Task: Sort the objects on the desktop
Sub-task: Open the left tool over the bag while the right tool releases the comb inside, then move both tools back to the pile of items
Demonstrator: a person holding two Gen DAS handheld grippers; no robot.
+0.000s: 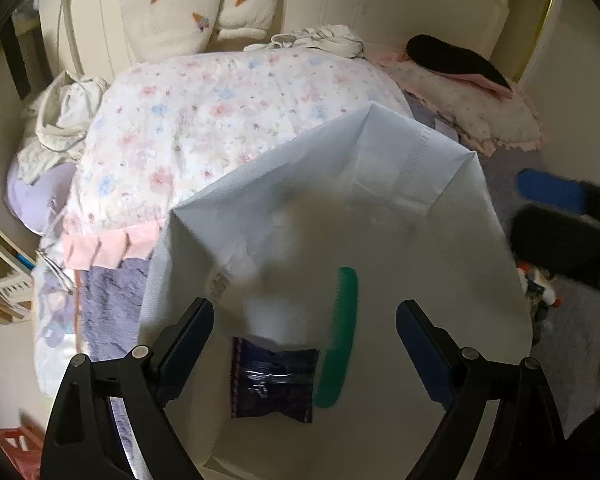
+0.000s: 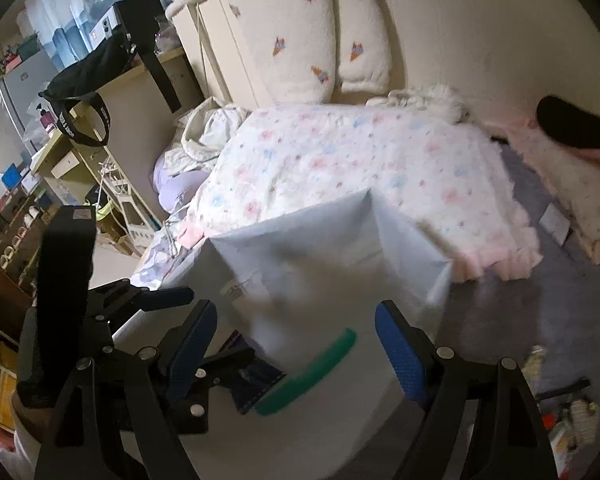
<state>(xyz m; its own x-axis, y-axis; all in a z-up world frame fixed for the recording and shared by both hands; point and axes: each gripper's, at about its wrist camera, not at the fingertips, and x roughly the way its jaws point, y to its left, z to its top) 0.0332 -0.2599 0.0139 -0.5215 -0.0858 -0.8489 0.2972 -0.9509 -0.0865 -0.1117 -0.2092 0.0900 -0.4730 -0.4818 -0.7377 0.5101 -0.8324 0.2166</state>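
Note:
A white paper bag [image 1: 420,148] stands open on the bed, and both views look down into it. Inside lie a green comb [image 1: 338,336] and a dark blue snack packet [image 1: 274,380] side by side. My left gripper [image 1: 305,312] hangs open over the bag's mouth, with nothing between its fingers. In the right wrist view, my right gripper [image 2: 296,314] is open above the same bag [image 2: 340,232]. The blurred comb [image 2: 308,372] sits below its spread fingers, touching neither pad. The packet [image 2: 260,388] is partly hidden behind the left tool's finger.
A floral quilt [image 1: 220,120] lies folded behind the bag, with cream pillows [image 1: 172,12] beyond it and a pink pillow [image 1: 488,116] bearing a black insole [image 1: 452,60] at the right. A blurred blue-and-black shape [image 1: 556,208] is at the bag's right. Cluttered shelves [image 2: 40,200] stand left.

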